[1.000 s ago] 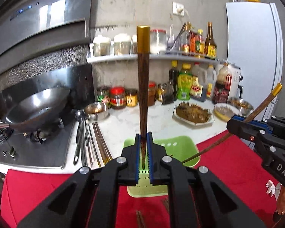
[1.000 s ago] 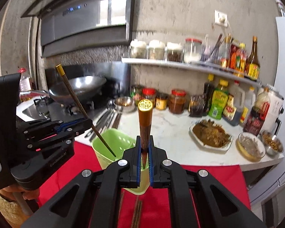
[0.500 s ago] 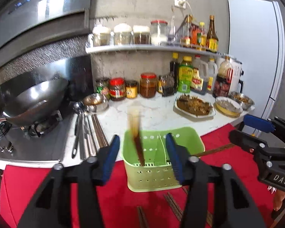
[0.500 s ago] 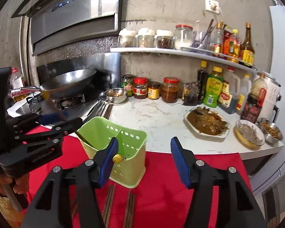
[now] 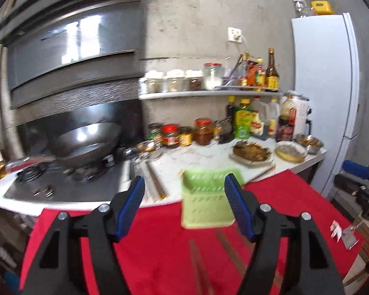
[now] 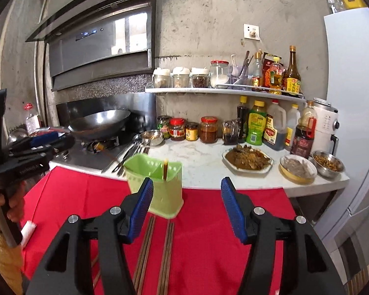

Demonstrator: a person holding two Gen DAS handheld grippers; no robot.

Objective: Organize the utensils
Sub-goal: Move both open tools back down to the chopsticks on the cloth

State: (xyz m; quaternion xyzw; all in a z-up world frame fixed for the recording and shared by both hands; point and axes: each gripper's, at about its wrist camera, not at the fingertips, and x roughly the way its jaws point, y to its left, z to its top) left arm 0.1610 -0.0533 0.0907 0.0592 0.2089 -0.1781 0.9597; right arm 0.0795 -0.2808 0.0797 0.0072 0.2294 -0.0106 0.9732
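Observation:
A light green perforated utensil basket [image 6: 155, 186] stands on the red cloth [image 6: 209, 221] at the counter's edge; it also shows in the left wrist view [image 5: 206, 201]. A brown chopstick [image 6: 165, 169] stands in it, and a second [image 6: 110, 156] leans out to the left. Several brown chopsticks [image 6: 155, 253] lie on the cloth in front of the basket. My right gripper [image 6: 185, 209] is open and empty, just in front of the basket. My left gripper [image 5: 184, 204] is open and empty, further back; it shows at the left of the right wrist view [image 6: 37, 147].
Spoons and chopsticks [image 6: 132, 151] lie on the white counter by the stove with a wok [image 6: 100, 123]. Jars, sauce bottles, a plate of food [image 6: 247, 159] and bowls crowd the counter. A white fridge [image 5: 324, 93] stands at the right.
Both grippers held a chopstick upright over the basket, then opened and dropped them in. Both have since pulled back from the basket, open and empty.

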